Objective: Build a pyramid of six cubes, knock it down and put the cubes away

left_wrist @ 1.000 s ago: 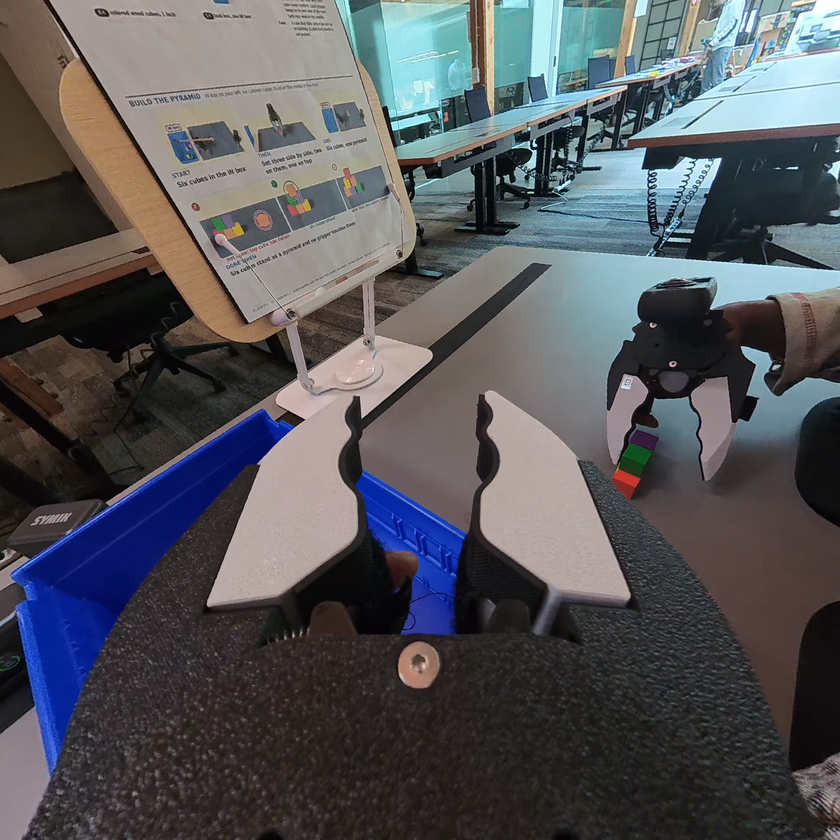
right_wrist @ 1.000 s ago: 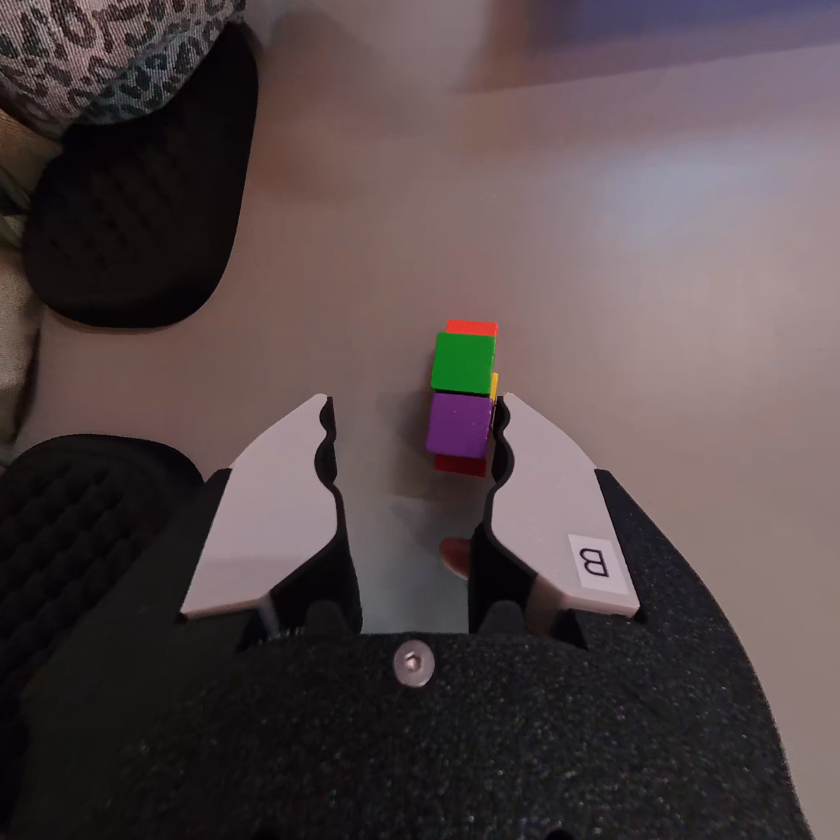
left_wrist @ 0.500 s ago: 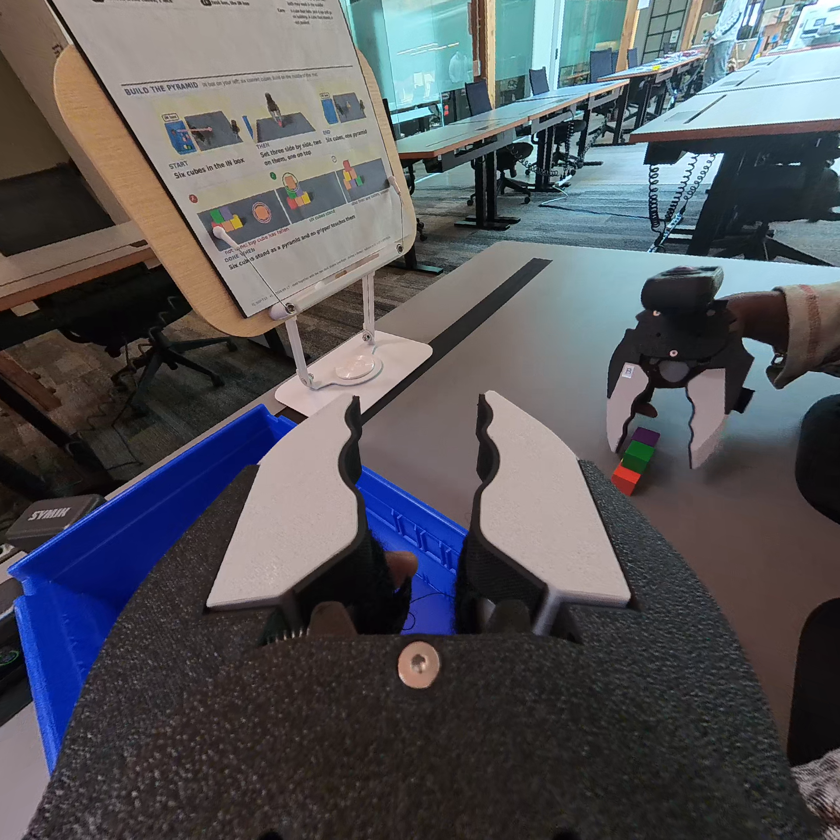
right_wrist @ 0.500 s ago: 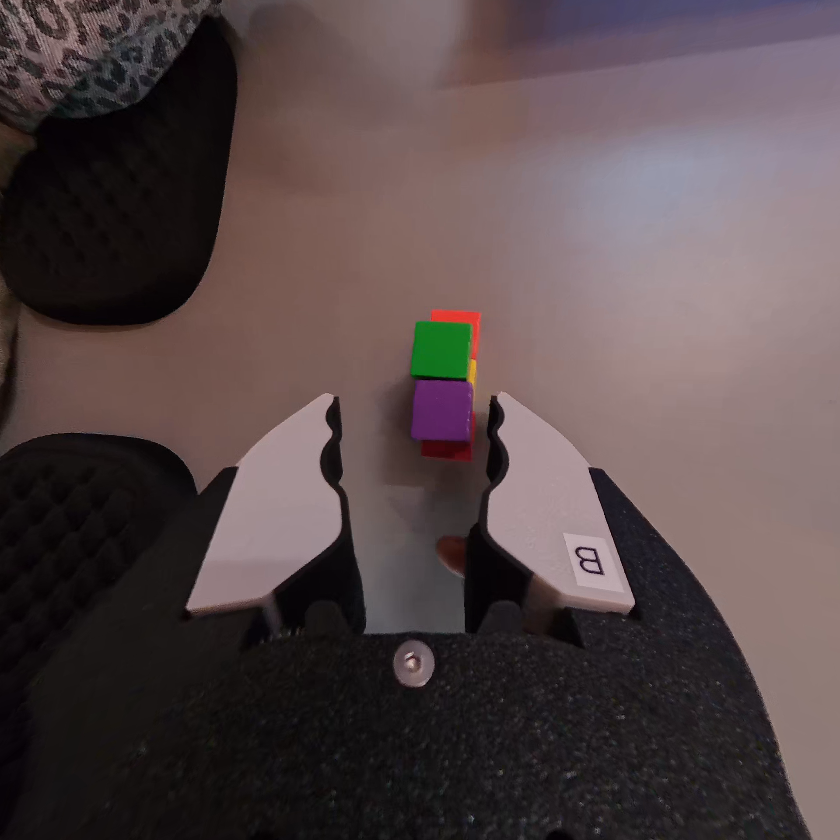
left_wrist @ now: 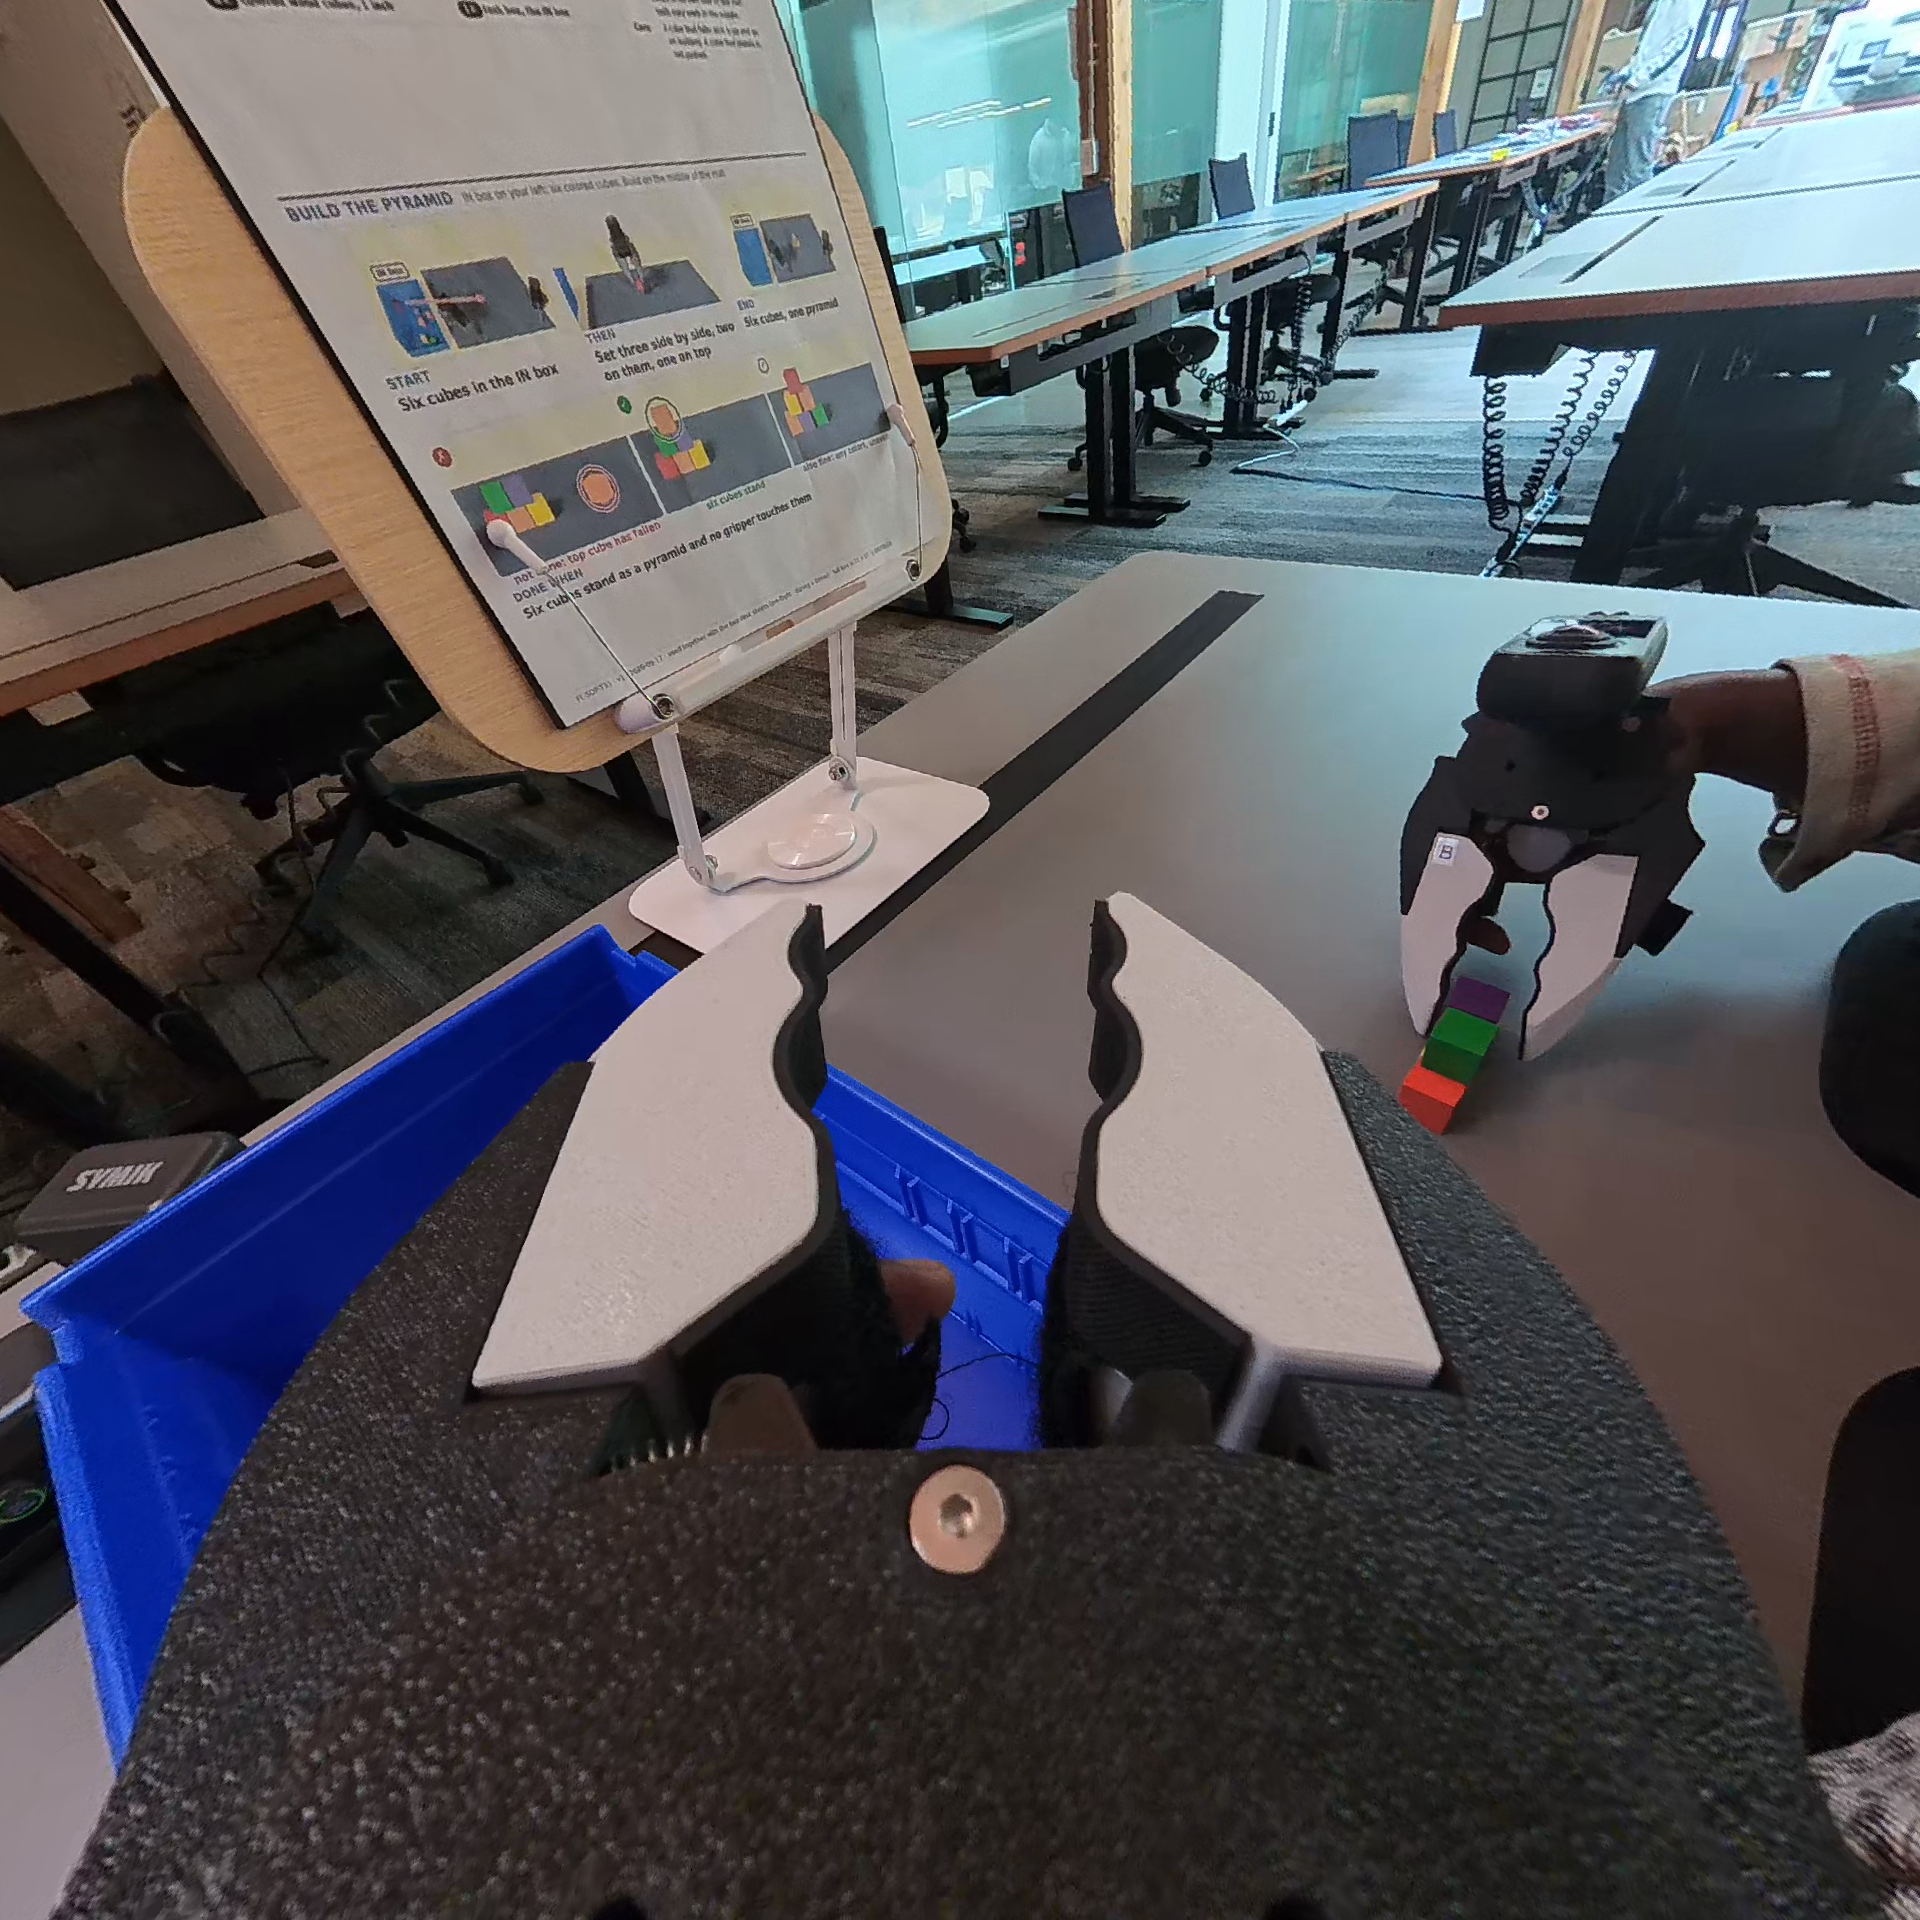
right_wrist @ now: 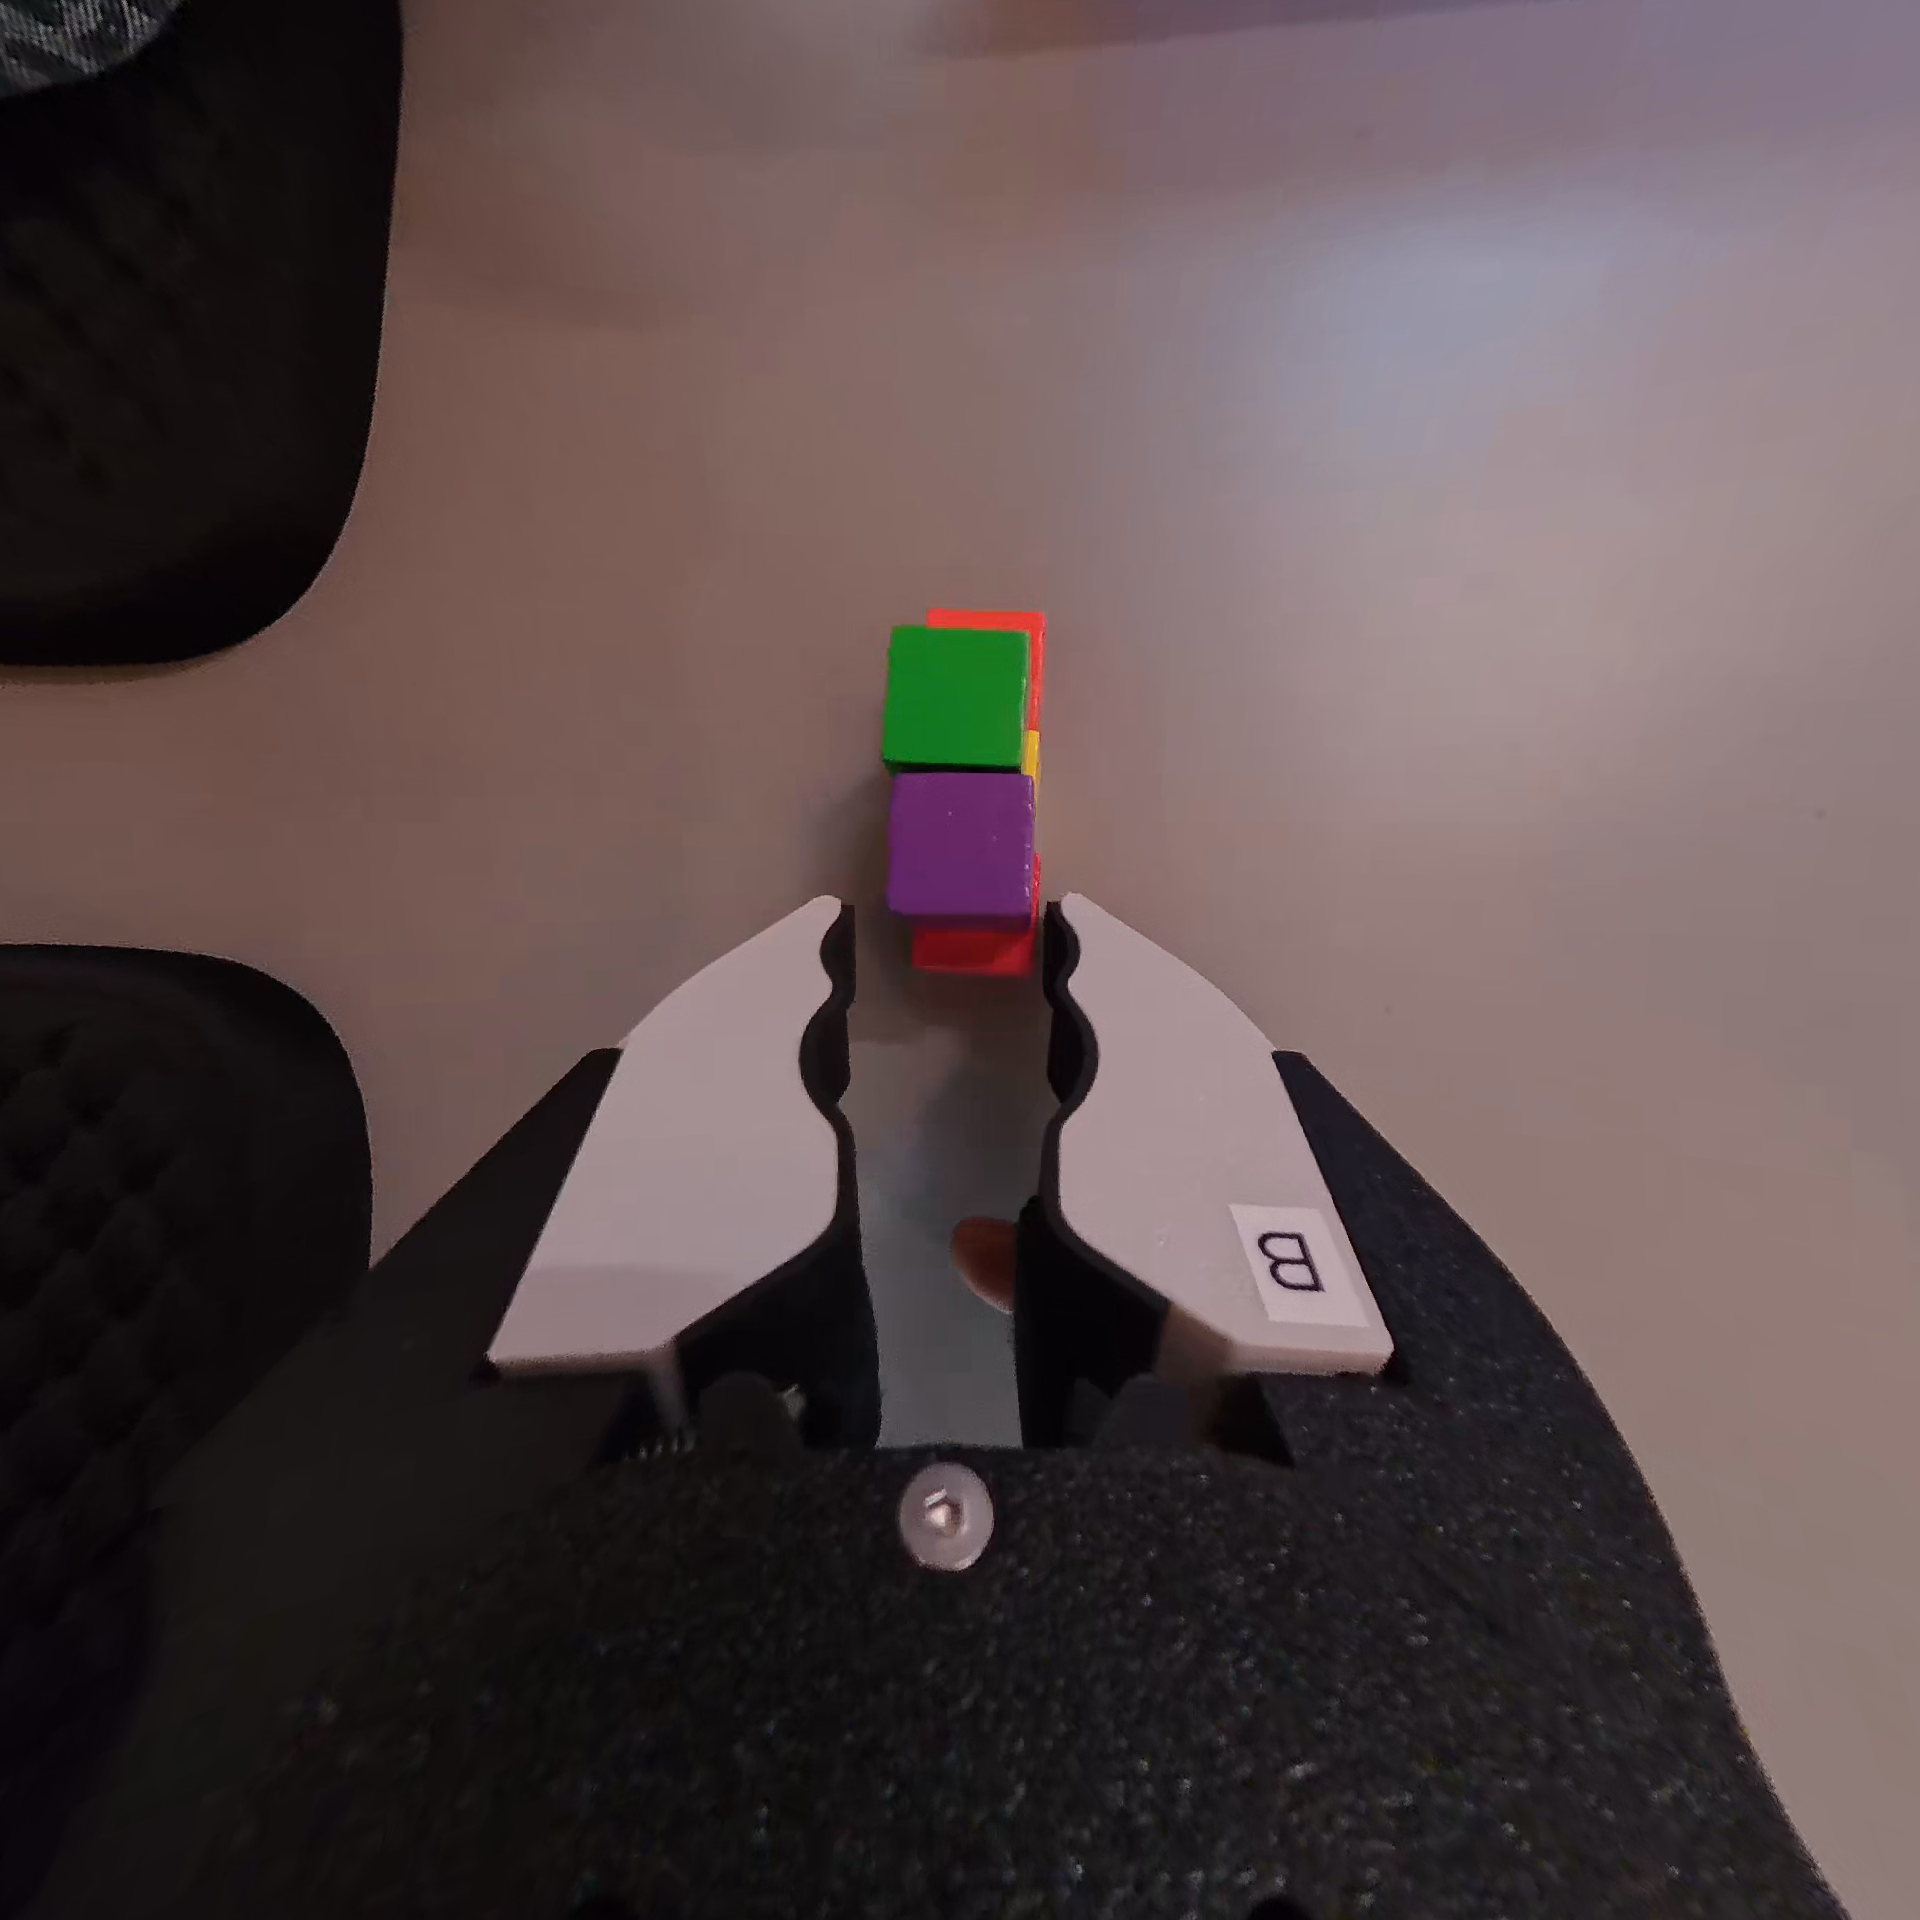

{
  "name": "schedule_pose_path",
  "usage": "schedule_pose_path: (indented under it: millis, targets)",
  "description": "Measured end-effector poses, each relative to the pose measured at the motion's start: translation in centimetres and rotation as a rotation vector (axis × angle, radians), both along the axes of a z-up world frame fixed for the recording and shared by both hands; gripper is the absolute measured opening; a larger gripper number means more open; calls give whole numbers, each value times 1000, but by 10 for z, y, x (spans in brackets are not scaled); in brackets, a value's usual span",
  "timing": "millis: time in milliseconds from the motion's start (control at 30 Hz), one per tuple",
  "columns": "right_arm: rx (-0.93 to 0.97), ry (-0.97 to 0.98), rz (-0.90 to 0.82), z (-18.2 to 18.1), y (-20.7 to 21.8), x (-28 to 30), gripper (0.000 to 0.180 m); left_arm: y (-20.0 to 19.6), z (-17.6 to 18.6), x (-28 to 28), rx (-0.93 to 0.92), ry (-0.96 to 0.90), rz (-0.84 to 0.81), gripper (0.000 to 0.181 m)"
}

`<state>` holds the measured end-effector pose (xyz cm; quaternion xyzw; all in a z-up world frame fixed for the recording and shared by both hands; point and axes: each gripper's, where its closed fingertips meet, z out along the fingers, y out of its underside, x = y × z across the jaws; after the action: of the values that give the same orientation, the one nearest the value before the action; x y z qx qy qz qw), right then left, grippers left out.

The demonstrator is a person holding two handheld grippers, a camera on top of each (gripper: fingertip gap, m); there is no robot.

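A small stack of cubes stands on the grey table. A green cube (right_wrist: 956,698) and a purple cube (right_wrist: 961,844) lie on top of a row with an orange-red cube (right_wrist: 997,620), a yellow sliver (right_wrist: 1031,753) and a red cube (right_wrist: 971,951). My right gripper (right_wrist: 948,914) points down, open, its tips flanking the near end of the purple cube. In the left wrist view it (left_wrist: 1484,1023) hangs over the purple (left_wrist: 1477,1000), green (left_wrist: 1460,1042) and orange-red (left_wrist: 1432,1093) cubes. My left gripper (left_wrist: 956,914) is open and empty above the blue bin (left_wrist: 312,1174).
An instruction board (left_wrist: 540,343) on a white stand (left_wrist: 810,842) stands at the table's far left edge. A black strip (left_wrist: 1091,707) runs along the table. A hand and sleeve (left_wrist: 1829,748) hold the right gripper. Black padded shapes (right_wrist: 177,312) lie left of the cubes. Spacing between my two grippers at the tips: around 30 cm.
My right gripper has come down closer to the cubes, centred on the purple one, and its jaws have narrowed. The left gripper has hardly moved.
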<state>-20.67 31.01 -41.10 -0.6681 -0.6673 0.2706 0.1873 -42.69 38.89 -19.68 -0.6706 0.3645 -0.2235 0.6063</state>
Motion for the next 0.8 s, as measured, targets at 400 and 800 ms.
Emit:
schedule_pose_path:
  millis: [400, 800]
  targets:
    - [7, 9, 3, 2, 0, -2, 30, 0, -1, 0, -1, 0, 1, 49]
    - [71, 62, -9, 23, 6, -5, 32, 1, -2, 0, -4, 7, -1, 49]
